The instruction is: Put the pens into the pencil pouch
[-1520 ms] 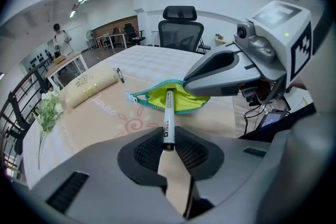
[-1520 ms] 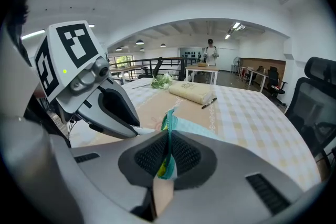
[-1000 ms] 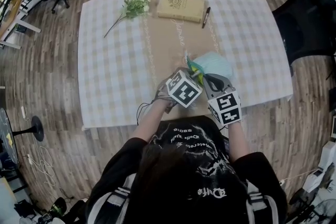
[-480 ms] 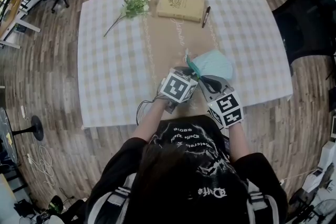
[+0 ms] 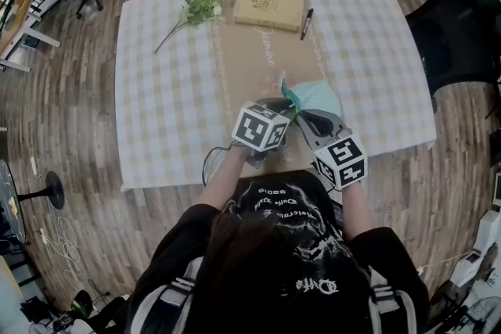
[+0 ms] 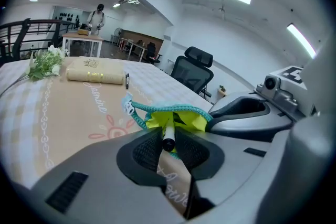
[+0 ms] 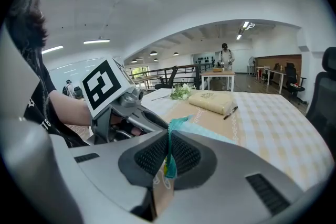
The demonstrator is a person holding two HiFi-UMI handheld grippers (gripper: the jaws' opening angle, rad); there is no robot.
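The head view looks steeply down from above the person (image 5: pixel 274 262), taking in the whole table (image 5: pixel 164 129). Each gripper view sits low behind its own jaws, close on the pouch (image 6: pixel 176 115) — both face across the tabletop toward the book (image 6: pixel 97 72), mid-left in one, centre-right in the other.

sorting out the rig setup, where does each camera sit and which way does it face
Head view: on the person's head, facing steeply down at the table; hair, shoulders, arms show.
Left gripper view: on the left gripper, along jaws shut on a pen at the pencil pouch.
Right gripper view: on the right gripper, jaws pinching the pouch's edge; a forearm shows.
Shared: both gripper views show the book.
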